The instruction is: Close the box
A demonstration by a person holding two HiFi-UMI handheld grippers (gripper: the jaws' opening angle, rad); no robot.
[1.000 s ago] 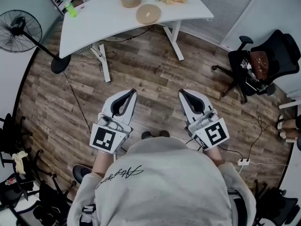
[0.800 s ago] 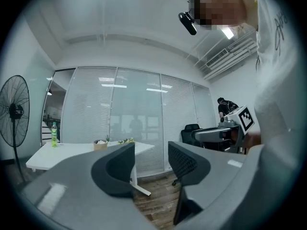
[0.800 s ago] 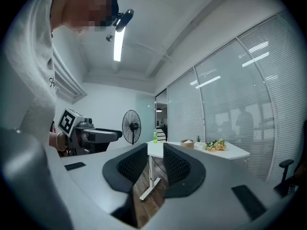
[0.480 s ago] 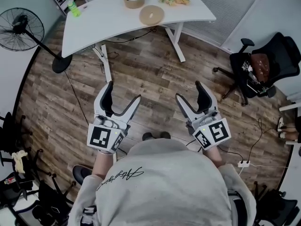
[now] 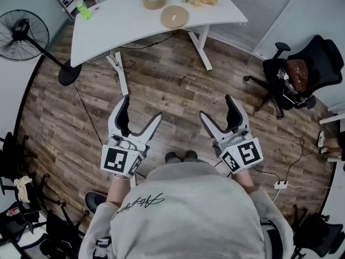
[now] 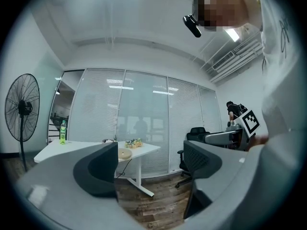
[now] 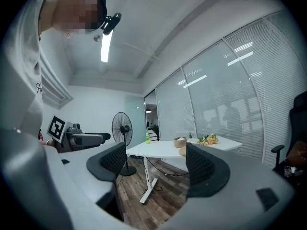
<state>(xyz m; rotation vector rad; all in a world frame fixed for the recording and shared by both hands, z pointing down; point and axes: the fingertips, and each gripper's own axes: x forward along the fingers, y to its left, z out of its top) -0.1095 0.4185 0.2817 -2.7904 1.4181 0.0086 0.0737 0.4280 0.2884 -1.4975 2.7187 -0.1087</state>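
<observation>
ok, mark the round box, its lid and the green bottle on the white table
round box [image 5: 154, 4], head view, on its side wall.
lid [image 5: 174, 16], head view, middle of its flat top.
green bottle [image 5: 82, 9], head view, on its body.

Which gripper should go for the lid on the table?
Right, marginally. The right gripper and left gripper both hang far from the table, jaws opening, nothing between them. The lid lies right of the box, on the right gripper's side.

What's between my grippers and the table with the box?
Only wood floor, in the head view; the left gripper and right gripper jaws are opening, empty.
</observation>
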